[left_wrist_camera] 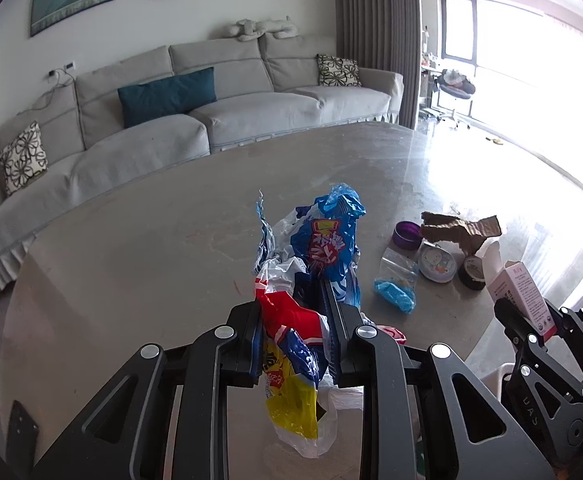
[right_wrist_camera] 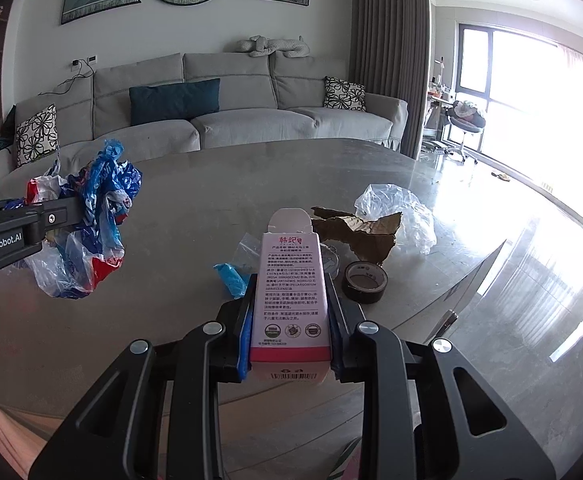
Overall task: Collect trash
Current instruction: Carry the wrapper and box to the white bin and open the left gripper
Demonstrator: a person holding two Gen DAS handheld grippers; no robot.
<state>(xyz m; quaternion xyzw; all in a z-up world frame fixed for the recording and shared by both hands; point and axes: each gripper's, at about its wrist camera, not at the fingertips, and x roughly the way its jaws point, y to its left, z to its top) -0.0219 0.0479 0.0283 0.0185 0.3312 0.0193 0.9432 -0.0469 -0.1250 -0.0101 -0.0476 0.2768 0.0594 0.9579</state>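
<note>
My left gripper point(left_wrist_camera: 291, 304) is shut on a crumpled blue, red and yellow plastic wrapper point(left_wrist_camera: 323, 248) and holds it above the grey table point(left_wrist_camera: 131, 248). The wrapper also shows at the left of the right wrist view point(right_wrist_camera: 95, 216). My right gripper point(right_wrist_camera: 291, 292) is shut on a pink and white carton point(right_wrist_camera: 289, 288) with its top flap open. The carton also shows at the right of the left wrist view point(left_wrist_camera: 521, 296). On the table lie torn brown paper point(right_wrist_camera: 359, 232), a small bag with blue stuff point(right_wrist_camera: 231, 276), a tape roll point(right_wrist_camera: 365, 282) and a clear plastic bag point(right_wrist_camera: 399, 212).
A purple lid point(left_wrist_camera: 407, 234) and a round printed tin point(left_wrist_camera: 437, 266) lie by the brown paper point(left_wrist_camera: 459, 230). A grey sofa point(left_wrist_camera: 211, 100) stands behind the table. The table's right edge drops to a shiny floor point(right_wrist_camera: 531, 280).
</note>
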